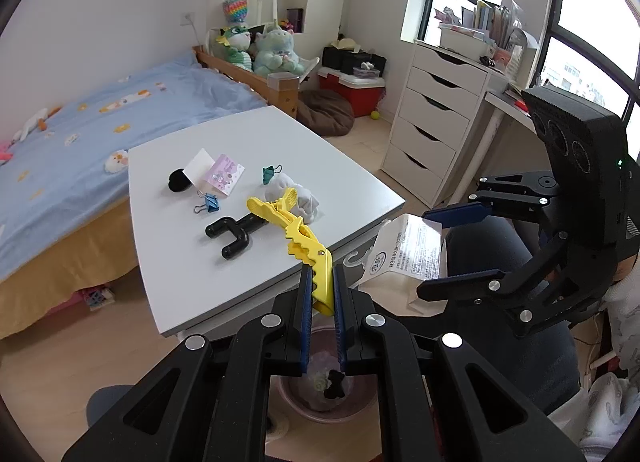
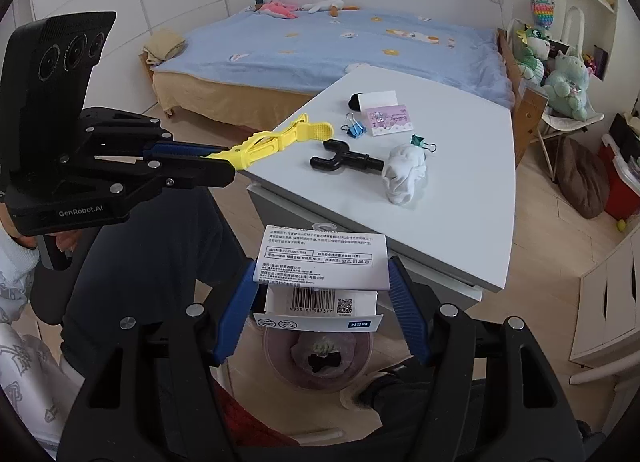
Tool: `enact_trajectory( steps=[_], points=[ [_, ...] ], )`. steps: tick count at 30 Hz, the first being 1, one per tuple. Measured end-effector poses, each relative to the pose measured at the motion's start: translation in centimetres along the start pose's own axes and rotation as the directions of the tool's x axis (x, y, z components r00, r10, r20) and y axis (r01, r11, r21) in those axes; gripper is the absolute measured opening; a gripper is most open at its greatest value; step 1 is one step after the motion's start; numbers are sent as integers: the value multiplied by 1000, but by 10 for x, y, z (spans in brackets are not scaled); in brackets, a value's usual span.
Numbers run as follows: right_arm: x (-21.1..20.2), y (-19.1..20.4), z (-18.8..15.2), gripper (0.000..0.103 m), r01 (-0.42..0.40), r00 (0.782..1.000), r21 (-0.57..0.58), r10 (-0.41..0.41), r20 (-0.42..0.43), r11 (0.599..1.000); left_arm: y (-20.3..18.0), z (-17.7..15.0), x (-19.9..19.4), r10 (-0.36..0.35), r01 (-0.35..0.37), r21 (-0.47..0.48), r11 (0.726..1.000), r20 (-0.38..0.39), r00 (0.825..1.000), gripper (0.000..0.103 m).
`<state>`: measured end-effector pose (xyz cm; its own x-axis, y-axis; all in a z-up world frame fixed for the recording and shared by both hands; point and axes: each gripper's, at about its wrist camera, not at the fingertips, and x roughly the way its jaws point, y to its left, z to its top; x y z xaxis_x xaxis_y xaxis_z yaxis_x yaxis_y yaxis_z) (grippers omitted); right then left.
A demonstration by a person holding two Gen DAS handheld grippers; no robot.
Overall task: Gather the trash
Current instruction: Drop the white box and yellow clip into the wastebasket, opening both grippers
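1. Your right gripper (image 2: pixel 322 294) grips a white paper package (image 2: pixel 322 262) across its width, pads pressed on both sides, held off the table edge above the pink bin (image 2: pixel 318 358) on the floor.
2. Your left gripper (image 1: pixel 322 294) is pinched nearly closed on the tail of a yellow clip (image 1: pixel 298 229), which juts out over the white table (image 1: pixel 360 189).
3. On that table lie a black forked part (image 1: pixel 234 232), a white crumpled cloth (image 1: pixel 304 197), a blue and a green binder clip (image 1: pixel 208 201) (image 1: pixel 270 173), and a pink card (image 1: pixel 224 175).
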<state>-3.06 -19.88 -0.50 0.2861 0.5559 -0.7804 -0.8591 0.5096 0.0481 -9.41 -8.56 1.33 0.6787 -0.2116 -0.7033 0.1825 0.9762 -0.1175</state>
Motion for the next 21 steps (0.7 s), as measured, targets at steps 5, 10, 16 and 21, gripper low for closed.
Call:
enact_trajectory(
  steps=[5, 10, 16, 21],
  points=[
    [7, 4, -1, 82, -24, 1000, -9, 24, -15, 1000, 2, -3, -3, 5, -5, -4, 1000, -1, 1000, 9],
    [5, 2, -2, 97, -13, 1000, 3, 13, -3, 1000, 2, -6, -2, -1, 1, -3, 1000, -8, 1000, 9],
    [0, -11, -3, 99, 15, 1000, 67, -15, 11, 998, -1, -9, 3, -21, 21, 4, 1000, -27, 999, 9],
    [-5, -18, -3, 99, 37, 999, 118, -39, 18, 992, -8, -12, 4, -39, 40, 10, 999, -39, 998, 9]
  ],
)
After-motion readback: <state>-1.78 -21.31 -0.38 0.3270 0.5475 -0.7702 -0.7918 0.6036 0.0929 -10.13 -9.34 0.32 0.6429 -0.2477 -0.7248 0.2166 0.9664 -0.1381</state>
